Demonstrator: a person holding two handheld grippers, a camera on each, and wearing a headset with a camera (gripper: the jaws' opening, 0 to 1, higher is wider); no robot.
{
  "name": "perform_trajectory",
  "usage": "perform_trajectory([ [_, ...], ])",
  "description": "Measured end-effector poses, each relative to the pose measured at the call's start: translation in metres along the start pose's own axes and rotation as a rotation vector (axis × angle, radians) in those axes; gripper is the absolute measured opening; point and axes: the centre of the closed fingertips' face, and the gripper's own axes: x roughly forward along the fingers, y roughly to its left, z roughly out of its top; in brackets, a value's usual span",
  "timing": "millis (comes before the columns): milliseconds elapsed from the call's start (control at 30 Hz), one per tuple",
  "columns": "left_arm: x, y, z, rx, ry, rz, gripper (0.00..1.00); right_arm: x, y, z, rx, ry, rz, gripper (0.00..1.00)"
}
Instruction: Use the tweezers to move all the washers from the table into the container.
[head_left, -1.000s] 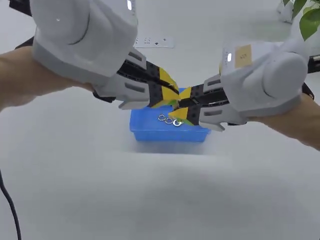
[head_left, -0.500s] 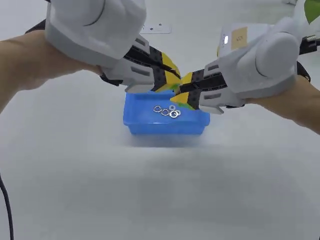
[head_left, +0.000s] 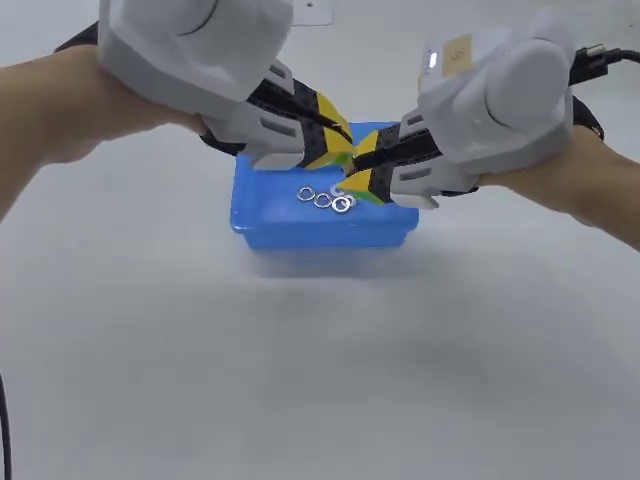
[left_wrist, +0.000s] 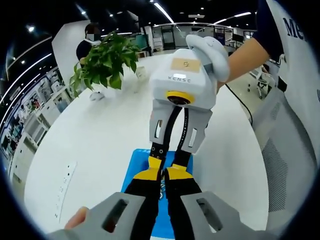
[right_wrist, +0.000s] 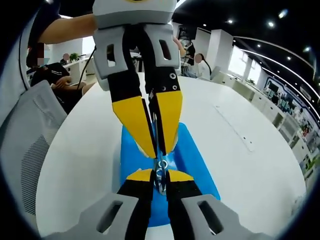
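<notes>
White table (head_left: 300, 380) surrounds the blue container (head_left: 320, 235) in the head view. Since a second ago the whole picture has slid, which is the headset moving. The left gripper (head_left: 338, 152) and right gripper (head_left: 358, 182) remain tip to tip over the container's far right corner. The washers (head_left: 322, 198) lie in a short row on its floor as before; whether one has joined them is too small to tell.

From the left gripper view, its jaws stand nearly together with a narrow slit between. I cannot tell what they pinch. The right gripper faces them above the container.

From the right gripper view, its jaws are clamped on the thin metal tweezers (right_wrist: 159, 177), with a small ring, likely a washer, at their tip over the container. Little has changed, so that one probably still waits to drop, and the task looks nearly done.
</notes>
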Motion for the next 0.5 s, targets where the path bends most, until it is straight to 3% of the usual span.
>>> perform_trajectory([
  [333,0.008,-0.001,-0.005,-0.023,-0.003,-0.017,0.07,0.004,0.001,-0.011,0.015,0.016,0.005,0.10],
  [400,0.010,-0.001,-0.010,0.010,0.026,-0.006,0.07,0.004,0.003,-0.013,0.013,0.023,0.006,0.10],
  [500,0.010,-0.004,-0.010,0.014,0.027,-0.012,0.07,0.004,0.003,-0.013,0.023,0.019,0.008,0.10],
])
